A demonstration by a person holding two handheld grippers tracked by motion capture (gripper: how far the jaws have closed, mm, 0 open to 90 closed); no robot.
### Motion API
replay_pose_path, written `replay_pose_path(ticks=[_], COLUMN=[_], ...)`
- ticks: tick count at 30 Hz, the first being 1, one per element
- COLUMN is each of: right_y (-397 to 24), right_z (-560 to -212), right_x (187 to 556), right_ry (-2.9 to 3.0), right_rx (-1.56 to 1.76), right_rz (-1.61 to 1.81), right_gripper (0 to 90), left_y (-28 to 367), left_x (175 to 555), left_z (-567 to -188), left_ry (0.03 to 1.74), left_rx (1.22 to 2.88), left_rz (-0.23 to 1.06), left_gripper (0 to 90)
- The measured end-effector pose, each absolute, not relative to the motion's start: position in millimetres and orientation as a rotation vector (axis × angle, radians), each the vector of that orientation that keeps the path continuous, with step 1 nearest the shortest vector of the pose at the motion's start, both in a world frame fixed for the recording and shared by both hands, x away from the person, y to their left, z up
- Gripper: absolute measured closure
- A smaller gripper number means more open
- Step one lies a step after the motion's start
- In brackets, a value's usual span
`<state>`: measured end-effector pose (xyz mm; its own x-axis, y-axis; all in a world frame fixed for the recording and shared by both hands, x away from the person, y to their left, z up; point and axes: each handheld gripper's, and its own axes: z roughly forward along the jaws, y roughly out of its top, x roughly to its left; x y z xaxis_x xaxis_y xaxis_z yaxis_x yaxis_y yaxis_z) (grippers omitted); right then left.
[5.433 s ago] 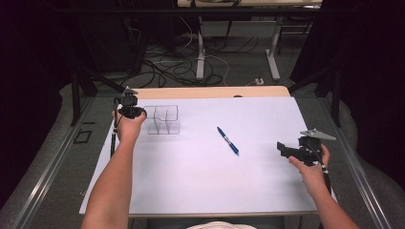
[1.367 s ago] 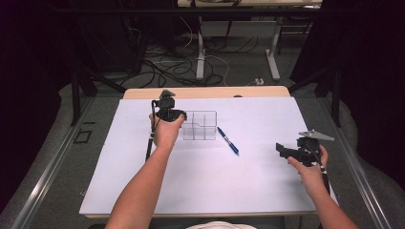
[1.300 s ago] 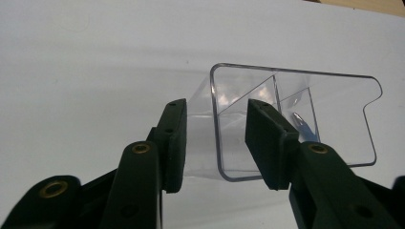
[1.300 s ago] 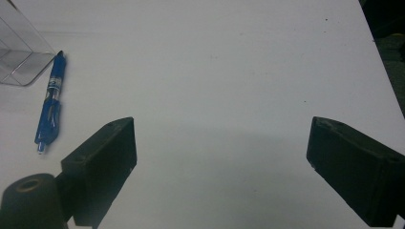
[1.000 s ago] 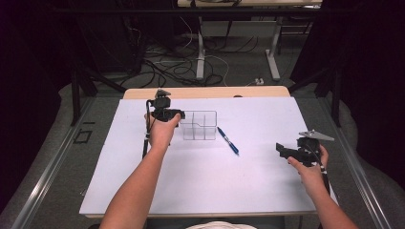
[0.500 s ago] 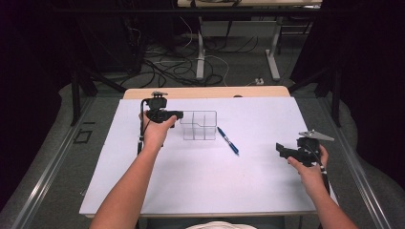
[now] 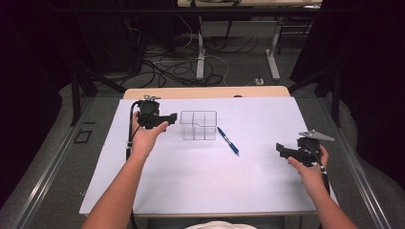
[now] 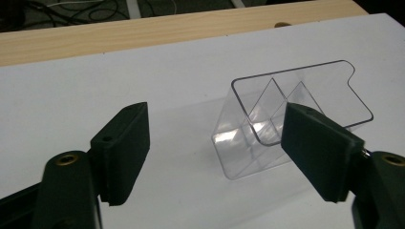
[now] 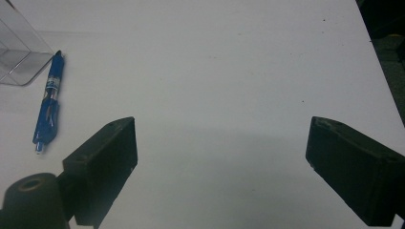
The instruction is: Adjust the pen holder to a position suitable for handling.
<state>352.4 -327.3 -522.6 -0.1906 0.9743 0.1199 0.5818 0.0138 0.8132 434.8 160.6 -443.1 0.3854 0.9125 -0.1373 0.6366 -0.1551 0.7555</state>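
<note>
1 clear plastic box with inner dividers [image 7: 198, 125] and 1 blue ballpoint pen [image 7: 228, 140] lie on the white surface [image 7: 200, 176], box mid-rear, pen just right of it. Box compartments hold nothing. Left gripper [image 8: 215, 143] and right gripper [image 9: 219, 167] fingers are spread, grasping nothing. The right gripper view crops the box.

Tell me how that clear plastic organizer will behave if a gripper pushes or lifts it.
The clear organizer looks thin-walled and empty, so it is probably light and would slide easily on the smooth white table. Its glossy walls may slip between the jaws. The inner dividers likely keep it fairly stiff, though hard squeezing might flex it.
</note>
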Motion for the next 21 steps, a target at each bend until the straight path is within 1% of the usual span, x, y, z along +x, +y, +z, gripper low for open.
replay_pose_path(ticks=[2,5,8,12,15,19,21], right_y=[-327,-326,-325,-325,-325,-325,-325], right_z=[-523,-523,-523,-522,-522,-523,-523], right_x=[353,352,353,352,352,353,353], right_ry=[1.812,1.813,1.808,1.813,1.814,1.821,1.821], right_rx=[1.59,1.595,1.593,1.593,1.593,1.588,1.585], right_rz=[1.057,1.06,1.058,1.059,1.058,1.054,1.055], right_gripper=[9.9,9.9,9.9,9.9,9.9,9.9,9.9], left_y=[165,172,177,187,194,201,203], left_x=[431,427,423,417,412,404,401], left_z=[-447,-454,-460,-464,-467,-472,-474], left_ry=[1.325,1.311,1.297,1.263,1.244,1.2,1.19], left_rx=[1.87,1.841,1.812,1.799,1.797,1.806,1.797], left_rz=[0.45,0.438,0.429,0.45,0.459,0.466,0.49], left_gripper=[17.0,14.5,7.8,2.1,0.1,0.1,0.1])
